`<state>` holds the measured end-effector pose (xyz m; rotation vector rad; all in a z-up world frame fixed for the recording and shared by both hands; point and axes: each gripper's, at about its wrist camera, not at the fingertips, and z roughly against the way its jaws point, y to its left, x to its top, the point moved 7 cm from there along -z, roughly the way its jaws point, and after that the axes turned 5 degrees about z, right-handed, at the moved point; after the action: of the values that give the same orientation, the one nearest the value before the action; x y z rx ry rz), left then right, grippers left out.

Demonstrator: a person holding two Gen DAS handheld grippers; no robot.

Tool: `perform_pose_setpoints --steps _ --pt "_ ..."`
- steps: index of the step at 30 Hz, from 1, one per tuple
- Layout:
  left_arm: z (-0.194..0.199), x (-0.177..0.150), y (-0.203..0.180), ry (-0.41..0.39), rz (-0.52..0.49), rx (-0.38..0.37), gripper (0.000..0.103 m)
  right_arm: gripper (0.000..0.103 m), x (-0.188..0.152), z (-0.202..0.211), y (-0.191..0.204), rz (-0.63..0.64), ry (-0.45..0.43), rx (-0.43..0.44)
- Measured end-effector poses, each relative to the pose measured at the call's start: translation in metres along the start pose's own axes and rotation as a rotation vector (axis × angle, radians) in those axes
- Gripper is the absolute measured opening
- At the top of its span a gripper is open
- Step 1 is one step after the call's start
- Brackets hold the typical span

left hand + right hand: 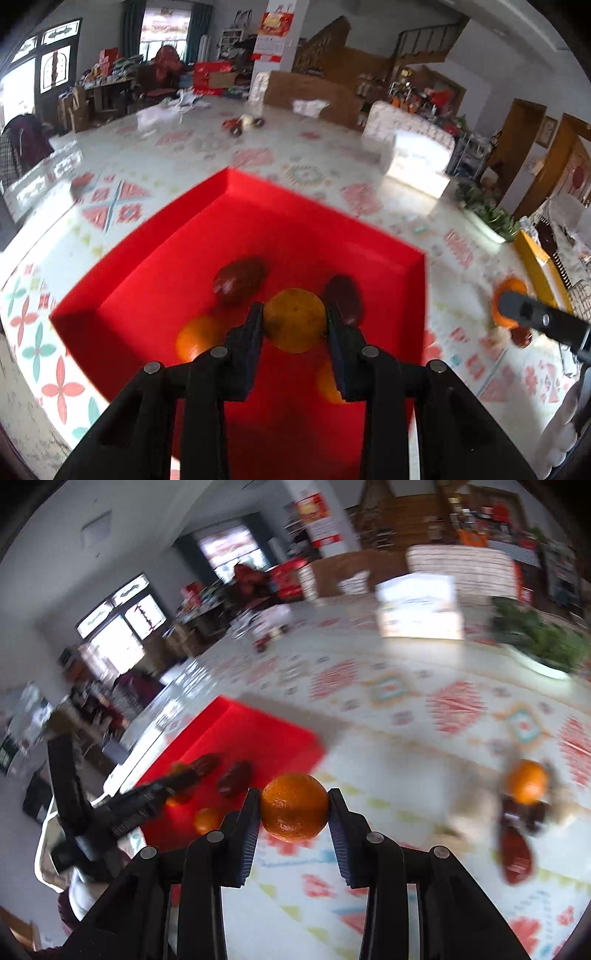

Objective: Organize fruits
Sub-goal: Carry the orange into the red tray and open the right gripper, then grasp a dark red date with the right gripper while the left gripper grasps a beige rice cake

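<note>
Oranges in both grippers, and we start nearest, in the left wrist view: our left gripper (pixel 294 320) is clamped on an orange (pixel 295 319), both pads pressed to its sides, hanging above the red tray (pixel 147 266). Below it in the tray we see two more oranges, one at the near left (pixel 195 338) and one part hidden behind the right finger (pixel 327 384). Farther in lie two dark red fruits, one left of centre (pixel 240 278) and one to the right (pixel 343 299).

Over to the right wrist view: our right gripper (pixel 294 806) is closed tight on a second orange (pixel 294 806), held over the patterned surface (pixel 406 709), just right of the tray (pixel 258 738). The left gripper (pixel 162 790) shows here too, reaching over the tray from the left.

Off to the right on the surface, one orange (pixel 527 781) sits loose among a blurred heap of dark red fruits (pixel 517 849). At the far right edge sits a dish of greens (pixel 543 646); the far part of the surface is too blurred for us to read.
</note>
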<state>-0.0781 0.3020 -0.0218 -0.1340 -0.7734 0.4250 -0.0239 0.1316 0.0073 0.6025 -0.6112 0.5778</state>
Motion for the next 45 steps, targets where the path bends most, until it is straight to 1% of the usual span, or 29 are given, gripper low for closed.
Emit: perform_pose_setpoints --steps 3,5,7,10,12,14,18,20,23,28,31,34,37,41,45 --pt "-0.004 -0.006 0.014 0.015 0.004 0.017 0.032 0.039 0.008 -0.034 0.023 0.022 0.048 0.026" --pt "0.000 -0.006 0.018 -0.001 -0.013 0.024 0.032 0.039 0.013 -0.054 0.035 0.030 0.079 0.039" --pt "0.003 -0.007 0.020 -0.003 -0.011 0.009 0.033 0.039 0.017 -0.072 0.047 0.042 0.107 0.043" --pt "0.008 -0.005 0.023 -0.009 0.005 -0.037 0.040 0.039 0.022 -0.099 0.060 0.059 0.146 0.040" --pt "0.016 -0.002 0.027 -0.026 0.008 -0.047 0.049 0.039 0.023 -0.111 0.067 0.075 0.163 0.030" --pt "0.025 0.002 0.035 -0.047 0.023 -0.056 0.054 0.041 0.025 -0.121 0.073 0.090 0.174 0.016" --pt "0.036 0.010 0.050 -0.074 0.057 -0.061 0.055 0.041 0.025 -0.136 0.079 0.100 0.188 -0.007" --pt "0.040 0.013 0.055 -0.086 0.071 -0.066 0.055 0.043 0.027 -0.137 0.079 0.097 0.187 -0.010" --pt "0.047 0.016 0.059 -0.103 0.081 -0.067 0.056 0.046 0.030 -0.132 0.079 0.107 0.170 -0.037" --pt "0.057 0.017 0.057 -0.122 0.081 -0.074 0.056 0.048 0.037 -0.106 0.075 0.114 0.109 -0.069" --pt "0.064 0.017 0.049 -0.134 0.072 -0.082 0.056 0.054 0.038 -0.080 0.067 0.113 0.055 -0.096" --pt "0.075 0.017 0.037 -0.153 0.056 -0.093 0.061 0.060 0.038 -0.047 0.055 0.101 -0.012 -0.124" --pt "0.089 0.018 0.022 -0.180 0.030 -0.107 0.066 0.062 0.033 -0.004 0.034 0.101 -0.082 -0.173" --pt "0.102 0.015 -0.001 -0.200 0.002 -0.131 0.071 0.068 0.017 0.071 -0.016 0.074 -0.169 -0.292" --pt "0.102 0.007 -0.030 -0.191 -0.026 -0.162 0.072 0.069 -0.006 0.130 -0.078 -0.013 -0.205 -0.420"
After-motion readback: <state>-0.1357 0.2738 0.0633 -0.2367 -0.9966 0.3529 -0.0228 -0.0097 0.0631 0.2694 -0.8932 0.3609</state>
